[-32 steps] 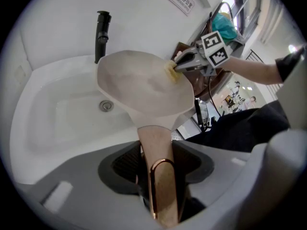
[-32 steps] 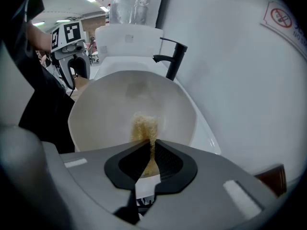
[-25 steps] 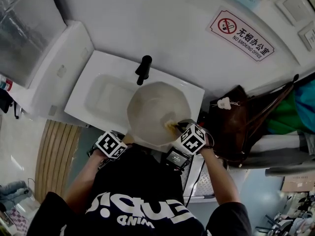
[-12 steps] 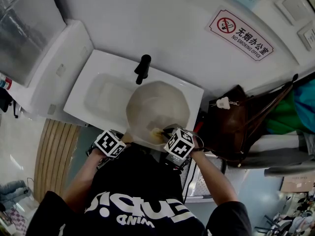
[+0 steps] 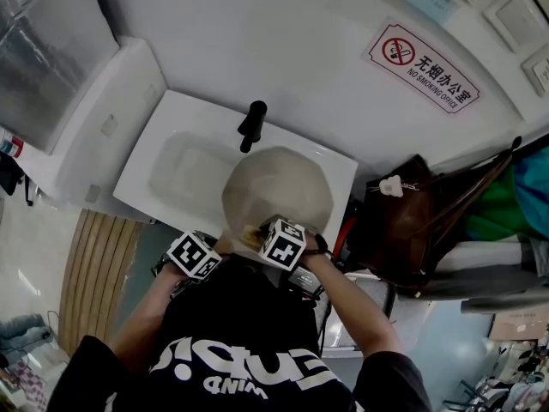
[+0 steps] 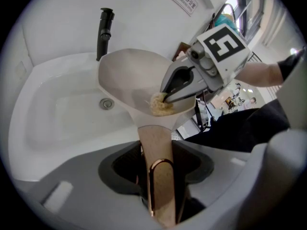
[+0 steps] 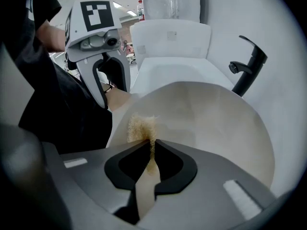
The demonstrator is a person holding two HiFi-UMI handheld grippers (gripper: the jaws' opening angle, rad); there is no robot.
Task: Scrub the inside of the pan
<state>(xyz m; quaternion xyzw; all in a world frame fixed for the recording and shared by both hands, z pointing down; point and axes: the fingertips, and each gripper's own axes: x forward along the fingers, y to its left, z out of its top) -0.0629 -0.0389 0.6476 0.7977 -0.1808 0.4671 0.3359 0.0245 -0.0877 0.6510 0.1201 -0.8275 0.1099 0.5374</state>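
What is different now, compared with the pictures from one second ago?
The right gripper, shut on the scrub pad, slid leftward along the near inner side of the pan, toward the handle. Nothing was taken or released. The left gripper kept holding the handle, and the pan stayed over the sink.

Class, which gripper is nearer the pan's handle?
Left. The left gripper is clamped on the handle; the right gripper is inside the pan, holding a scrub pad.

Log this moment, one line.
left hand-held gripper: shut on pan handle | right hand-held gripper: shut on scrubber, inside pan | pan over sink
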